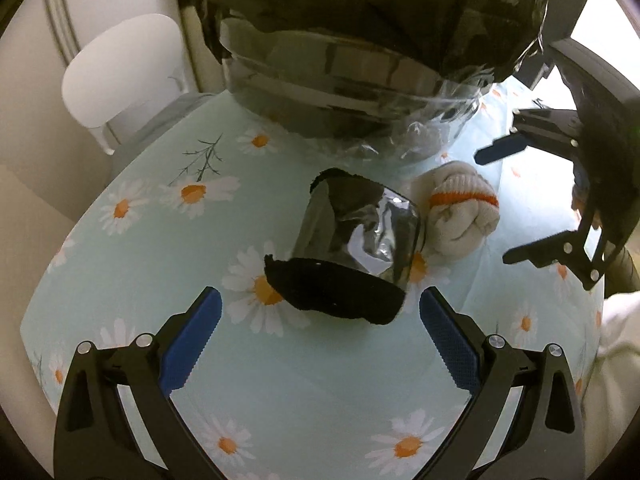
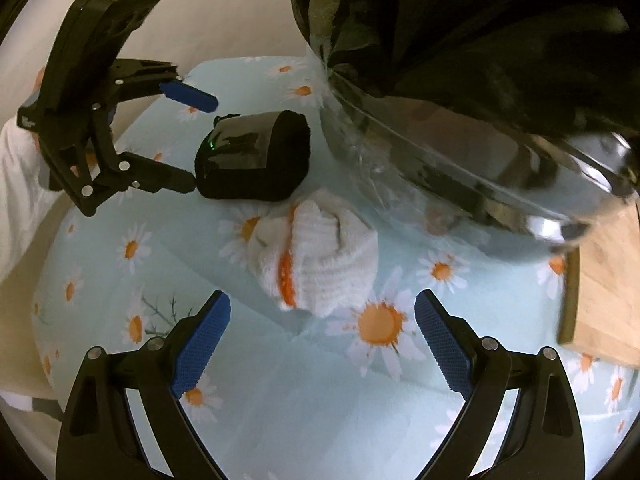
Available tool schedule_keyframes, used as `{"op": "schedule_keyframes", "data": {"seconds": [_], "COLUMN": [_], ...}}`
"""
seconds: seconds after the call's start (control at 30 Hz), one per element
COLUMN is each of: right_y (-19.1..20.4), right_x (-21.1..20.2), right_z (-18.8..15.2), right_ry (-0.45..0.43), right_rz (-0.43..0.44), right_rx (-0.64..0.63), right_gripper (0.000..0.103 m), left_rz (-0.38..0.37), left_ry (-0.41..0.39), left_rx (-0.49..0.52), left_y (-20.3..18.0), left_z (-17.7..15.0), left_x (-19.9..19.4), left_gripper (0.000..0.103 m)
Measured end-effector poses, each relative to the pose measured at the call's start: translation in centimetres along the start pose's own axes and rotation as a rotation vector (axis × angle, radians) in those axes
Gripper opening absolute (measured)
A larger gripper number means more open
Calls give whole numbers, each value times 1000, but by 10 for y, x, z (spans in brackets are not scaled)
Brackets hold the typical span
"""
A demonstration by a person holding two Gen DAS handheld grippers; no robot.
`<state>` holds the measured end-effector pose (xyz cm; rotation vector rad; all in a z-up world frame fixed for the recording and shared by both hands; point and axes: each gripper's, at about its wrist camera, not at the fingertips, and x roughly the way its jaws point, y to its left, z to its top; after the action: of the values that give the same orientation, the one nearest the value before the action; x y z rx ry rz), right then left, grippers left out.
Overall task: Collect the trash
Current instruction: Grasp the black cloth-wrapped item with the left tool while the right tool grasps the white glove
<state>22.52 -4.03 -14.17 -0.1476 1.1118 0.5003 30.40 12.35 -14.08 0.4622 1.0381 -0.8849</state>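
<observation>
We hold both tools wide and empty over the daisy-print counter (image 1: 132,240). Our left tool (image 1: 320,320) points at a black pouch (image 1: 352,248) with a shiny panel, lying just ahead of its fingers. Our right tool (image 2: 322,338) faces a white sock ball (image 2: 316,256) with an orange band, just beside the pouch. Behind both stands the bin (image 1: 340,92), lined with a dark bag (image 1: 380,12).

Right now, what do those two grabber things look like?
Both look alike. The left gripper and the right gripper have black jaws shaped like curved arms, with triangle cut-outs and shiny silver pins at the joints. The fingertips wear bumpy blue pads with toothed edges. Behind each sits a chunky black body. A white sleeve shows behind the left one. I see no cables.
</observation>
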Motion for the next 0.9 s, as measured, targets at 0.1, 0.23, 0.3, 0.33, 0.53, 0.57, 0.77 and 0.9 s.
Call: {"op": "schedule_keyframes", "data": {"seconds": [0.1,0.23,0.3,0.33,0.53,0.57,0.77,0.9], "right_y": [0,2,4,4,-2,-1,8,10], "right_x": [8,19,25,27,31,29,22,15], "right_z": [8,16,20,22,28,26,20,14], "right_ry": [-14,-13,-14,-16,-37,-35,-6,1], "right_rz": [18,23,35,40,75,70,48,34], "right_rx": [7,-13,-24,-23,-7,-15,-65,-86], "right_gripper": [89,89,89,87,53,53,52,52], "left_rz": [-42,-73,-68,-66,-39,-52,-72,-38], "left_ry": [4,13,13,13,5,8,7,28], "left_rx": [35,76,108,124,183,170,120,90], "left_y": [5,7,5,2,-8,-8,-13,-20], "left_z": [4,12,15,16,20,22,30,30], "left_x": [5,15,20,22,32,34,40,40], "left_gripper": [97,97,97,97,97,96,66,65]}}
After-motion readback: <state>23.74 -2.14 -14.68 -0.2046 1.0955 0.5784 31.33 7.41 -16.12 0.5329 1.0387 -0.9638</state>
